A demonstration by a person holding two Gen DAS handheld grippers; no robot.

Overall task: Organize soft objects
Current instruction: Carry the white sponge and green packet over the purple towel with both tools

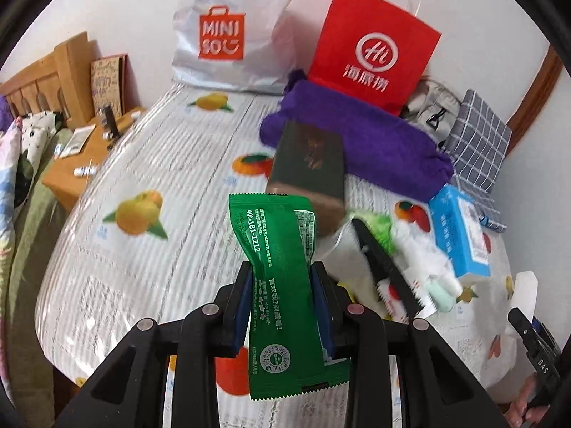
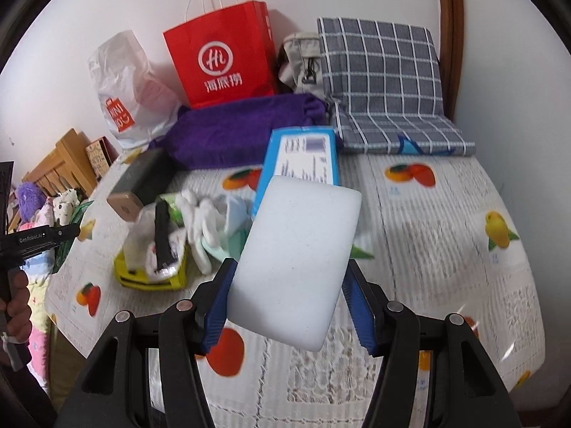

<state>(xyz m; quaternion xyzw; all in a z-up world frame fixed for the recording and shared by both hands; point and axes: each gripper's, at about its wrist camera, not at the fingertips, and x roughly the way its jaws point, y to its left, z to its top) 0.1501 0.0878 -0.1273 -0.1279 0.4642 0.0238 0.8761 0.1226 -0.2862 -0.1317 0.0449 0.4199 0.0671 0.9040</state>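
1. green foil snack packet sits clamped upright in your left tool, raised above the table.
2. your right tool is closed on a white rectangular foam block, also lifted.
3. the fruit-print tablecloth below carries a purple fabric roll and a blue flat carton.

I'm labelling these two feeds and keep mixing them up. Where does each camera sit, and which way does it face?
Left wrist: on the left gripper, looking down along its fingers across the table; jaws clamp a green packet; the other gripper shows at the right edge.
Right wrist: on the right gripper, facing the wall; jaws clamp a white sponge; the person's hand shows at left.
Shared: red paper bag, purple cloth roll, blue box.
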